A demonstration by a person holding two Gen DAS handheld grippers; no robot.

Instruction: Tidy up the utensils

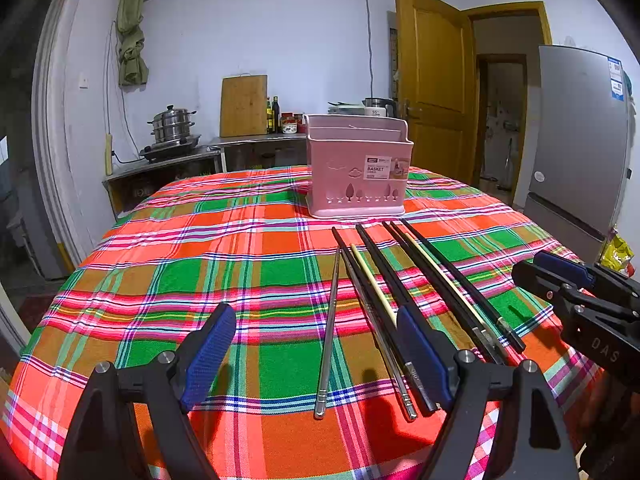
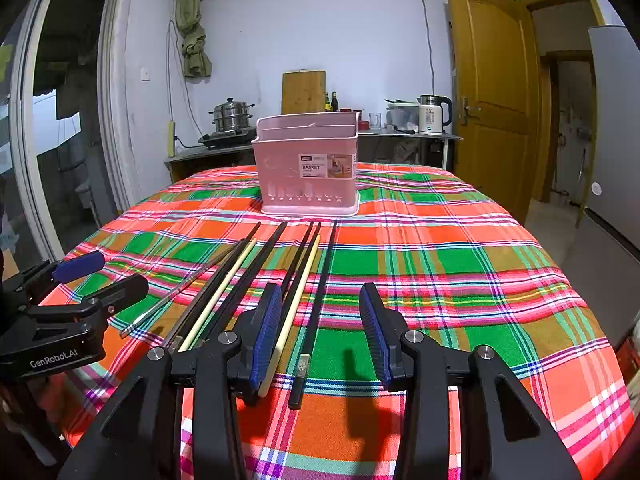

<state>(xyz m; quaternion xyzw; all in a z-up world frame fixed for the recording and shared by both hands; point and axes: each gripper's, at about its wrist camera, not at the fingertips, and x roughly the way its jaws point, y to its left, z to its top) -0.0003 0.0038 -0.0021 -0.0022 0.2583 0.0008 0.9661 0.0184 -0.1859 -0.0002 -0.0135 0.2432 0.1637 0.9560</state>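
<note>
Left claw (image 1: 316, 354) hovering released over plaid tabletop (image 1: 200, 240), steel chopstick (image 1: 329, 328) lying between its fingers, mixed chopsticks (image 1: 404, 292) fanning beside, pink basket (image 1: 358, 166) standing beyond, right claw (image 2: 324, 332) hanging released, straddling black chopstick (image 2: 320, 300).

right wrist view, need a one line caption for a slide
Open right gripper above chopsticks laid before a pink utensil basket on a plaid tablecloth.

The left claw (image 1: 320, 356) hides part of a black chopstick (image 1: 384, 276); basket (image 1: 358, 168) label print unreadable
</note>
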